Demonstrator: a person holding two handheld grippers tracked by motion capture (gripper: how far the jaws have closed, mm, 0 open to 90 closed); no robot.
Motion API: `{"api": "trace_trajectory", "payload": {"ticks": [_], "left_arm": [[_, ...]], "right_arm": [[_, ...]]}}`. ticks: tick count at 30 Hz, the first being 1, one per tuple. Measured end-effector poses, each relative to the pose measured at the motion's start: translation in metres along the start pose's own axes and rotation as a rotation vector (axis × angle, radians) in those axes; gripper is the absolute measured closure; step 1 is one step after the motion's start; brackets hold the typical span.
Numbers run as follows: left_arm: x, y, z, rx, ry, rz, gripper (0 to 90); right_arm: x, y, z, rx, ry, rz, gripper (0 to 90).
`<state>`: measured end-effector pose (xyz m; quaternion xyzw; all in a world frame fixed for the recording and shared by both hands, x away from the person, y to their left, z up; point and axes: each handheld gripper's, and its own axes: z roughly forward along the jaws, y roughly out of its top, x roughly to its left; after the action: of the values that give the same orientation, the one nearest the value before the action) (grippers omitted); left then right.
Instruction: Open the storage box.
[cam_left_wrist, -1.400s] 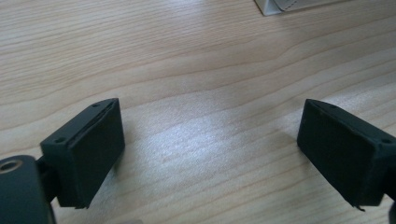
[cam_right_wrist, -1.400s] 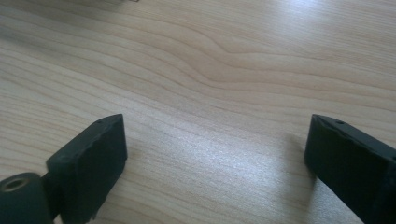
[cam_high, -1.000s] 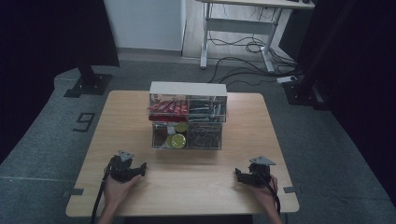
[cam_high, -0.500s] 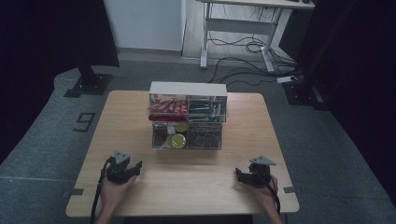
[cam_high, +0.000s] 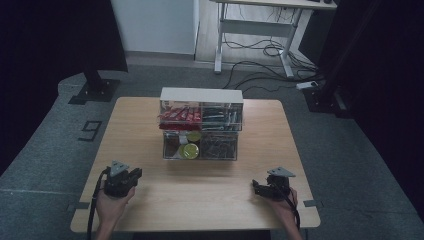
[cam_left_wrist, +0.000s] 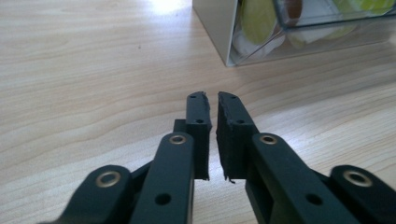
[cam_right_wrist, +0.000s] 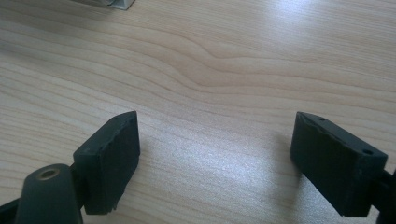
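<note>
Change: the left claw (cam_high: 134, 175) has just been closing since the earlier frames, with nothing between its jaws; its hand has drawn slightly towards the near left edge of the worktop (cam_high: 210, 200). The right claw (cam_high: 257, 188) sits as before.
Left claw: jaws pressed almost together, a thin slit between the pads, empty, hovering over bare wood (cam_left_wrist: 211, 135).
Right claw: jaws spread wide, empty, low over the worktop (cam_right_wrist: 215, 154) at the near right.
Organiser: clear plastic drawer box (cam_high: 201, 125) at the worktop's middle, far from both claws, nearest to the left one; its corner (cam_left_wrist: 233, 37) stands just ahead of the left claw.
Contents: red packets upper left, dark items at right, a round yellow-green lid (cam_high: 189, 150) lower left; the dark items are possibly pens, too dim to tell.
Materials: pale wood-grain worktop, smooth with a soft sheen; matte black blocky jaw pads, edges chipped; brass-coloured rivets on the claw arms.
</note>
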<state>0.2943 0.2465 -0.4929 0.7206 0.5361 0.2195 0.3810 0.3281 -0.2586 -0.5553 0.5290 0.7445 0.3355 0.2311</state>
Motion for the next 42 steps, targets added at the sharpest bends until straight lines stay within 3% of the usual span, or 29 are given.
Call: {"api": "trace_trajectory", "payload": {"ticks": [6, 18, 34, 42], "left_arm": [[-0.002, 0.003, -0.007, -0.013, -0.025, 0.004, 90.0], [-0.006, 0.014, -0.029, -0.074, -0.083, -0.01, 90.0], [-0.018, 0.029, -0.033, -0.094, -0.144, 0.013, 90.0], [-0.026, 0.046, -0.035, -0.112, -0.176, 0.028, 90.0]], "right_arm": [[0.0, 0.0, 0.0, 0.0, 0.0, 0.001, 16.3], [0.0, 0.0, 0.0, -0.002, -0.005, 0.005, 17.6], [0.0, 0.0, 0.0, -0.004, -0.009, 0.008, 18.2], [-0.001, 0.0, 0.0, -0.004, -0.012, 0.01, 18.2]]}}
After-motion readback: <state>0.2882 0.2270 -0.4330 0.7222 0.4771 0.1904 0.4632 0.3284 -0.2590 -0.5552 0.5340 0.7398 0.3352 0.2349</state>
